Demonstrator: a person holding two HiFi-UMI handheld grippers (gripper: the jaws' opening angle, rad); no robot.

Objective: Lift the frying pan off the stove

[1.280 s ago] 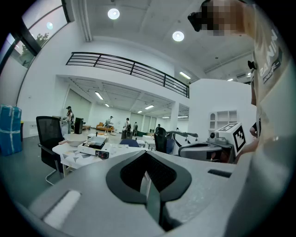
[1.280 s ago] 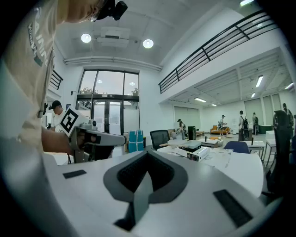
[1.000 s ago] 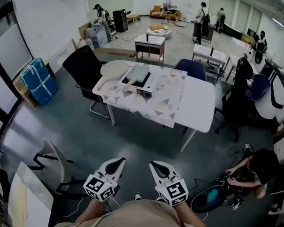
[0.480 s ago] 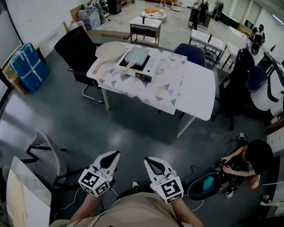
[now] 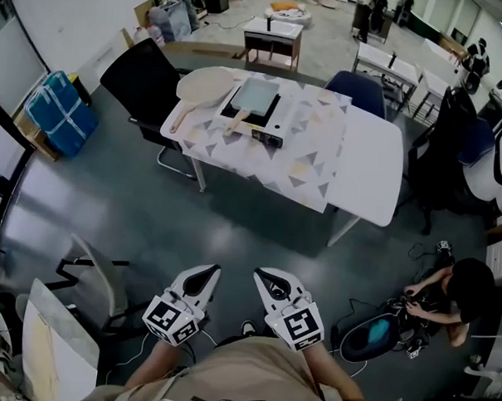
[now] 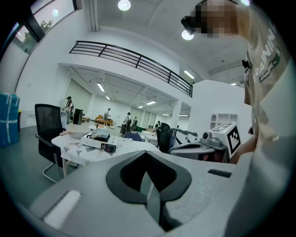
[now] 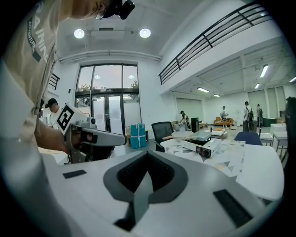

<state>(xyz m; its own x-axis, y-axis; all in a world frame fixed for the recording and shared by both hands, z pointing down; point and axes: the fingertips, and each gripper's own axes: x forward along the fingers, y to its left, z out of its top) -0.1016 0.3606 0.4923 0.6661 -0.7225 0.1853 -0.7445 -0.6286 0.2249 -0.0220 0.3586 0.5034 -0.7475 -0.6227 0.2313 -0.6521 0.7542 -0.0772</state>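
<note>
A square pale-blue frying pan with a wooden handle sits on a portable stove, on the patterned table far ahead of me. Both grippers hover low and close to my body, well short of the table. My left gripper and right gripper are shut with nothing between the jaws. The stove shows small and distant in the left gripper view and the right gripper view. The left gripper's jaws and the right gripper's jaws meet at their tips.
A round wooden board lies left of the stove. A black chair stands at the table's left, a blue chair behind it, a grey chair near my left. A person crouches on the floor at right.
Both grippers have drifted slightly forward and lower, side by side and still shut. The head view has swung, so the table now sits a bit further right.
</note>
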